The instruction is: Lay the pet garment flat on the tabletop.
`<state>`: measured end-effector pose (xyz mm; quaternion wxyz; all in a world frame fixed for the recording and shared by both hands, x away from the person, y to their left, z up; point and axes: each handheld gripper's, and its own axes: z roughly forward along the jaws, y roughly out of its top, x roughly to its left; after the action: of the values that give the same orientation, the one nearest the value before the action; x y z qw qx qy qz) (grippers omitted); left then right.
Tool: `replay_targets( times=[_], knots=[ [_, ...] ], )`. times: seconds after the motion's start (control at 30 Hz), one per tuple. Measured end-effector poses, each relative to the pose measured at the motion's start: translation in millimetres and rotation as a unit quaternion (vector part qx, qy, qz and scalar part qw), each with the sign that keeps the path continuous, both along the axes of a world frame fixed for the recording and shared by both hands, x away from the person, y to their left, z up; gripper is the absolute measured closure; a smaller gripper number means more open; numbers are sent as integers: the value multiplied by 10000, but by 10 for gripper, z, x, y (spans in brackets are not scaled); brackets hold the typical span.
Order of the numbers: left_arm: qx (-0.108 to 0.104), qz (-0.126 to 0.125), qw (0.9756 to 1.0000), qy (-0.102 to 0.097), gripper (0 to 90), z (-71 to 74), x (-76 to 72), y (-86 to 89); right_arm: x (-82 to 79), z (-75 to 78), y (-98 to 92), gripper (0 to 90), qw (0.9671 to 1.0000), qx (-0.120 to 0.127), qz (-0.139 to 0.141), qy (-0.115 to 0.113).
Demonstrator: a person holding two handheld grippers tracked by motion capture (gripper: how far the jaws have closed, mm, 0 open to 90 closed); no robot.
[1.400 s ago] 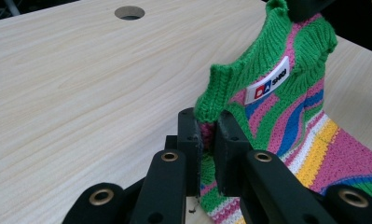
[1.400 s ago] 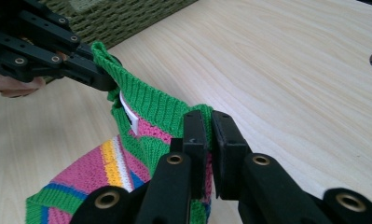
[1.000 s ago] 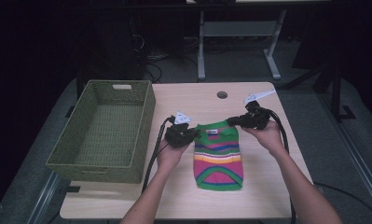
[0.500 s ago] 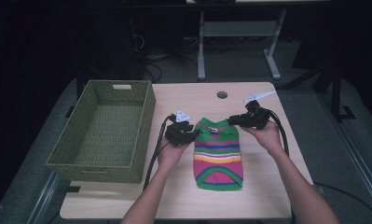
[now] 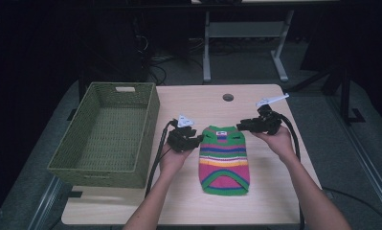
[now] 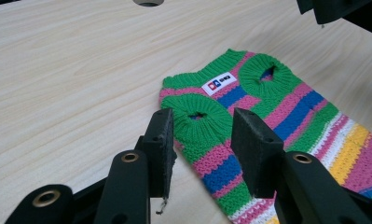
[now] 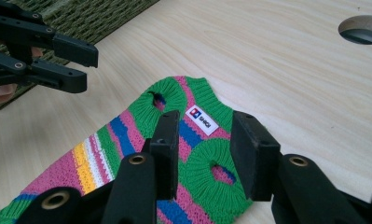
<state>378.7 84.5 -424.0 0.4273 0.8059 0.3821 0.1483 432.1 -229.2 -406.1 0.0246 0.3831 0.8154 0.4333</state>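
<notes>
The small striped sweater (image 5: 224, 158) lies flat on the table (image 5: 275, 201). The left gripper (image 6: 200, 140) and the right gripper (image 7: 204, 149) have just been opening; both are released, each over one green armhole.

A pale wooden table (image 5: 270, 201) with a light grain stands in a dim room, lit from above so that its top is the brightest part of the scene. Near its far edge a round cable hole (image 5: 228, 97) is cut into the top. The floor (image 5: 351, 158) around it is grey and falls off into darkness on the left and far sides. Beyond the table, a light metal frame (image 5: 246, 33) with two splayed legs stands on the floor, and dark cables (image 5: 155, 72) lie tangled to its left.
</notes>
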Motion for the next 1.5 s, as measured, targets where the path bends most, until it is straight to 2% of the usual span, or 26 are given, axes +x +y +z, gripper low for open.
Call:
replay_targets(
  times=[0.13, 0.3, 0.37, 0.5, 0.87, 1.0, 1.07, 1.17, 1.3, 1.37, 1.5],
  knots=[
    [-13, -105, 9999, -10, 580, 4, -36, 7, -14, -45, -34, 595, 9999, -42, 109, 90],
    [-14, -192, 9998, -6, 579, -4, -72, 16, -50, -80, -76, 574, 9999, 61, 119, 108],
    [-97, -183, 9998, -3, 578, -7, -89, 13, -67, -92, -86, 564, 9998, 79, 137, 138],
    [-43, -280, 9996, 25, 570, -10, -114, 21, -94, -114, -94, 546, 9996, 49, 197, 175],
    [-130, -272, 9995, -2, 490, -56, -190, 66, -146, -116, -45, 446, 9988, 124, 402, 231],
    [-120, -284, 9995, 67, 453, -62, -200, 101, -163, -114, -38, 394, 9987, 128, 454, 216],
    [-200, -256, 9994, 68, 433, -66, -211, 111, -171, -101, -48, 382, 9988, 154, 434, 191],
    [-127, -317, 9994, 86, 386, -64, -223, 125, -189, -83, -67, 357, 9988, 183, 411, 216],
    [-241, -310, 9991, 134, 311, -75, -248, 137, -205, -93, -85, 331, 9987, 182, 397, 248],
    [-231, -309, 9992, 144, 272, -79, -255, 147, -212, -100, -90, 321, 9986, 171, 414, 266],
    [-275, -300, 9991, 155, 237, -81, -272, 160, -241, -109, -100, 314, 9983, 185, 487, 272]
  ],
)
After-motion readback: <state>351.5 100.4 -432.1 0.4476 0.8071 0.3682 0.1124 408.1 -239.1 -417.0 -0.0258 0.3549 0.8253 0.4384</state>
